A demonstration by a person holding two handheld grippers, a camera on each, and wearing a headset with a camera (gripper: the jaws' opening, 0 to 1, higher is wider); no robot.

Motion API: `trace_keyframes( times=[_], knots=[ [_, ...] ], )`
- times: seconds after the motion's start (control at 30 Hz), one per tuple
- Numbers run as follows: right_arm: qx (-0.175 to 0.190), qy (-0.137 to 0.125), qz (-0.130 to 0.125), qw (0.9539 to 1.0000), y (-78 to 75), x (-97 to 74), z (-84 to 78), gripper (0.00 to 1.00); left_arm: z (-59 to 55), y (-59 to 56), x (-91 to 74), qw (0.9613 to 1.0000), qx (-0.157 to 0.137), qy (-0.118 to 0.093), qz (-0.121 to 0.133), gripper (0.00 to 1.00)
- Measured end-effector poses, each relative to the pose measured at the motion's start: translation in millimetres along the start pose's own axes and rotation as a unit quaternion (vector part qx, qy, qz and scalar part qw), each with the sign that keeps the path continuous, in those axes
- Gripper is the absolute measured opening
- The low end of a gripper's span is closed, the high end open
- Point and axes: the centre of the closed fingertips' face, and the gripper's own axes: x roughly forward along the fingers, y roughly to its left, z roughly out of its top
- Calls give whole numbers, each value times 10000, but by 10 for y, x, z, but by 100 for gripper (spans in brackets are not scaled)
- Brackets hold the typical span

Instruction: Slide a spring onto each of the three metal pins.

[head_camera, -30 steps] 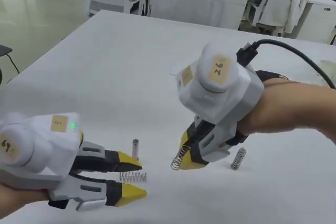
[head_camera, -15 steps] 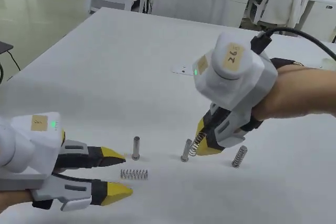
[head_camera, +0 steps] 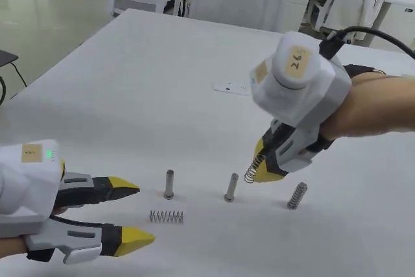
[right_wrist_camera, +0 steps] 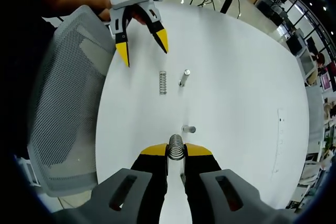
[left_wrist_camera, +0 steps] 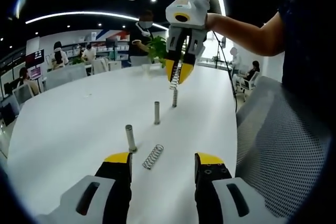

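Three short metal pins stand in a row on the white table. The left pin (head_camera: 169,184) and middle pin (head_camera: 231,187) are bare; the right pin (head_camera: 297,195) wears a spring. My right gripper (head_camera: 267,172) hovers just above and right of the middle pin, shut on a spring (head_camera: 253,168) that sticks out of its tips (right_wrist_camera: 177,145). The middle pin (right_wrist_camera: 188,128) lies just beyond those tips. A loose spring (head_camera: 166,216) lies flat in front of the left pin. My left gripper (head_camera: 133,214) stays open and holds nothing, with that loose spring (left_wrist_camera: 153,156) a short way ahead of its tips.
A small white label (head_camera: 231,87) lies farther back on the table (head_camera: 130,95). Chairs (head_camera: 237,4) and desks stand past the far edge. A grey mesh chair (right_wrist_camera: 68,103) sits at the near edge. People are in the room behind (left_wrist_camera: 142,40).
My right gripper has risen and moved right with its spring, uncovering the middle pin. My left gripper has drawn back to the left, still open.
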Motion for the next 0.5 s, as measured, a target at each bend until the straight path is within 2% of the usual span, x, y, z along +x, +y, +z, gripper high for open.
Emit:
trace_keyframes(
  times=[0.23, 0.33, 0.5],
  knots=[
    [2, 6, -39, 10000, -105, -4, 13, 9, -6, 61, -31, 9999, -89, -19, 120, 48],
    [-16, 45, -35, 10000, -169, 34, 14, 9, -1, 63, -31, 9999, -106, -30, 131, 50],
    [-49, 116, 18, 9999, -192, 93, 19, 9, -1, 63, -30, 9998, -114, -30, 140, 53]
  ],
)
